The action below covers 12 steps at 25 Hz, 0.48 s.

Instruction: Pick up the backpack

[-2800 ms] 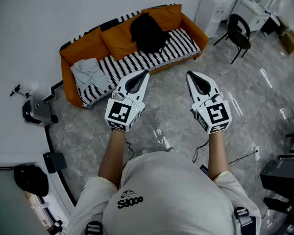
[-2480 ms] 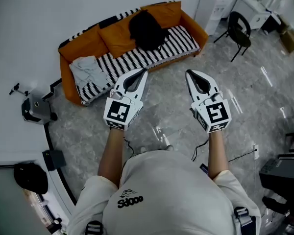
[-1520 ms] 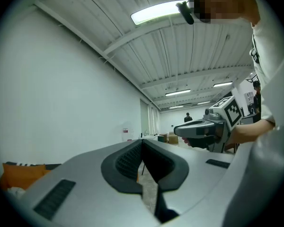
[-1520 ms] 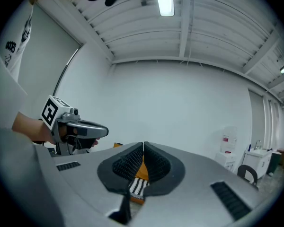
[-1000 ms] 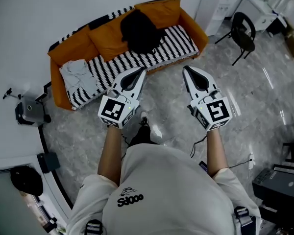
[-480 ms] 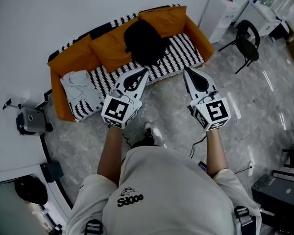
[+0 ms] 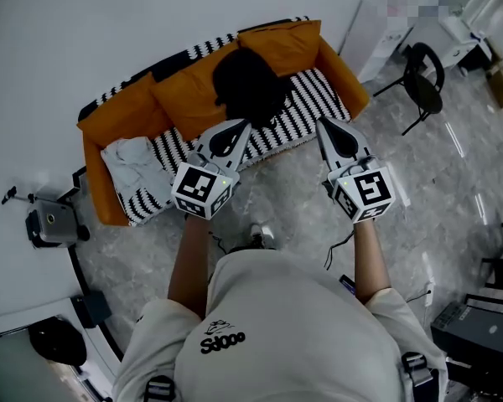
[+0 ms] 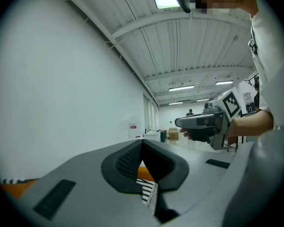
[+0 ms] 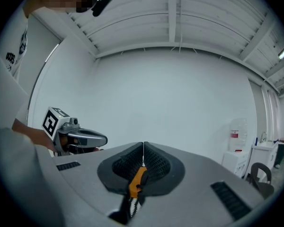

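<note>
Black backpack (image 7: pixel 250 86) at twelve o'clock: with left hand-held gripper (image 7: pixel 239 125) and right hand-held gripper (image 7: pixel 323 124) pressed together, I'd only shove it.

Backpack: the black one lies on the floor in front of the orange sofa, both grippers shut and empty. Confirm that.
Not on the floor: the head view shows the black backpack lying on the orange sofa, against its cushions. The left gripper and right gripper are indeed shut and empty.
</note>
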Tool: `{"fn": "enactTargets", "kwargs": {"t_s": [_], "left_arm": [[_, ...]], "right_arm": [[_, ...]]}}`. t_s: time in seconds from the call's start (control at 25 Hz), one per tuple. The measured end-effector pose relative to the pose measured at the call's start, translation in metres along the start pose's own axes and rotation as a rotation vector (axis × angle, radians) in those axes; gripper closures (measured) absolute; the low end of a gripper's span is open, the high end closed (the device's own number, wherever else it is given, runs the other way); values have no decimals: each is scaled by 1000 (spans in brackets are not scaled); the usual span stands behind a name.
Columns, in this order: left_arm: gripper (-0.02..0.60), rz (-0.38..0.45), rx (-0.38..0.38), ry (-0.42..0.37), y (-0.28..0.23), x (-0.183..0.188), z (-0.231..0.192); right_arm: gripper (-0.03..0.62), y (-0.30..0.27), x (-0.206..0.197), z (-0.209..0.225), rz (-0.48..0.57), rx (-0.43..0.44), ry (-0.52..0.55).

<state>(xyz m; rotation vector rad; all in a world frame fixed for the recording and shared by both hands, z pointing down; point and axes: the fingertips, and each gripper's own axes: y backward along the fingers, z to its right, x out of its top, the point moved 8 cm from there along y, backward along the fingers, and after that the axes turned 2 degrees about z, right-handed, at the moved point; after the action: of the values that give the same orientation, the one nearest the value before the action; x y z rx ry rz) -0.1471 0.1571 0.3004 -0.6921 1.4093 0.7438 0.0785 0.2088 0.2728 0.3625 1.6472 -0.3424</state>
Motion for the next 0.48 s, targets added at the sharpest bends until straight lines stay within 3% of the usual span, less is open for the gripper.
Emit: {"fn": "enactTargets", "kwargs": {"t_s": [0.2, 0.4, 0.48], "left_arm": [[561, -24, -14, 29, -10, -9, -32], [561, -85, 67, 5, -18, -22, -48], [561, -95, 80, 29, -24, -29, -56]], "right_arm": [[560, -29, -3, -2, -15, -7, 29], [559, -43, -10, 5, -32, -45, 33], [559, -51, -13, 11, -44, -62, 35]]}}
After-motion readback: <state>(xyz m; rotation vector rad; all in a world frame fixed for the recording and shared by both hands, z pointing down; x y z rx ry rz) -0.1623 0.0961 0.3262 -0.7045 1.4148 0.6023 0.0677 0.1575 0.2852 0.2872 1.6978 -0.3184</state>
